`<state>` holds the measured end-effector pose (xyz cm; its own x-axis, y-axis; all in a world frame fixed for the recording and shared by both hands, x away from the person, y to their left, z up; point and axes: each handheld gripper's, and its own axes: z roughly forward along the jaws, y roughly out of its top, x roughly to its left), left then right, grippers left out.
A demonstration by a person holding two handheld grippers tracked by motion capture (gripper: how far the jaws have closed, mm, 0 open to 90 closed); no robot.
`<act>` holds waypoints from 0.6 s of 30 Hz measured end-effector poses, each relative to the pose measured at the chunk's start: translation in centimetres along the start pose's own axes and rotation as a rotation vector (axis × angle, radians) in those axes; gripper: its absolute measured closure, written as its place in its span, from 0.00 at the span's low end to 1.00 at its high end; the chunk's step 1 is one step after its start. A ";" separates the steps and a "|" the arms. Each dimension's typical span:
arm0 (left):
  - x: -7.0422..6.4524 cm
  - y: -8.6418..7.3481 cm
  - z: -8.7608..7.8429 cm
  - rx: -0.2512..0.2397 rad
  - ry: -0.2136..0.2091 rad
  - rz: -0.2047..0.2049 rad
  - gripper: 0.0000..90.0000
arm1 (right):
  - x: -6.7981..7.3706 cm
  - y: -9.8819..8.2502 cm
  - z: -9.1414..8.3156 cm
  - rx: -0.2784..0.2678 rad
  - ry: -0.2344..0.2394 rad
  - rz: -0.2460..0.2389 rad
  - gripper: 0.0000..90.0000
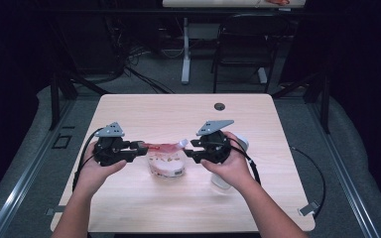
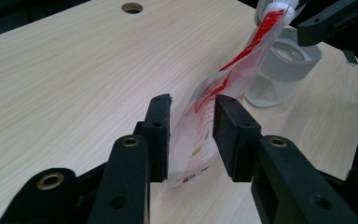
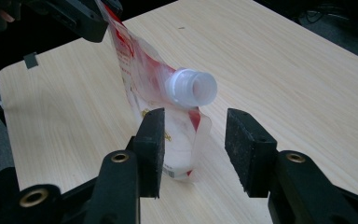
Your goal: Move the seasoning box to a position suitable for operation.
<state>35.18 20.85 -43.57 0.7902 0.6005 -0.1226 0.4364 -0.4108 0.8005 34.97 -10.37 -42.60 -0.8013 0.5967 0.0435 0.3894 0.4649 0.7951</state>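
Observation:
A clear pouch [image 1: 166, 161] with red print and a white open spout [image 1: 182, 143] stands mid-table. My left gripper [image 1: 145, 148] reaches its red top edge from the left. In the left gripper view the pouch [image 2: 200, 135] runs between the jaws of the left gripper [image 2: 193, 105], which stand apart with the film against one pad. My right gripper [image 1: 188, 148] is open at the spout side. In its own view the spout [image 3: 191, 87] sits just above and ahead of the right gripper [image 3: 196, 116], untouched.
A clear jar with a grey rim [image 2: 284, 58] stands behind the pouch, under the right hand. The table [image 1: 129, 208] has a cable hole [image 1: 220, 106] near its far edge. A chair [image 1: 243, 44] and a desk leg stand beyond it.

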 end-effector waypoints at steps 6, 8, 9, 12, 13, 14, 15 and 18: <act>-0.1 0.0 -0.2 -0.003 0.003 0.001 0.79 | -0.1 0.2 0.8 -0.004 0.025 0.008 0.66; -0.1 0.0 -0.2 -0.001 0.009 0.000 0.81 | 0.0 0.3 1.0 -0.007 0.029 0.008 0.67; -0.1 0.0 -0.2 -0.001 0.010 -0.002 0.82 | 0.1 0.3 1.1 -0.009 0.032 0.008 0.68; -0.1 0.0 -0.1 0.002 0.016 0.001 0.85 | 0.3 0.4 1.3 -0.008 0.018 -0.004 0.70; -0.1 0.0 -0.1 0.004 0.019 0.003 0.86 | 0.3 0.5 1.3 -0.008 0.015 -0.001 0.71; -0.1 0.0 -0.2 0.006 0.019 0.004 0.87 | 0.2 0.5 1.3 -0.012 0.012 0.003 0.72; -0.1 0.1 -0.2 0.006 0.022 0.007 0.88 | 0.2 0.5 1.3 -0.013 0.018 0.009 0.72; -0.2 0.1 -0.1 0.010 0.033 0.013 0.90 | 0.1 0.5 1.2 -0.020 0.027 0.026 0.73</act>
<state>35.02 20.82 -43.39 0.7811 0.6175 -0.0927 0.4306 -0.4253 0.7961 35.66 -9.26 -42.93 -0.8033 0.5902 0.0802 0.4010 0.4364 0.8055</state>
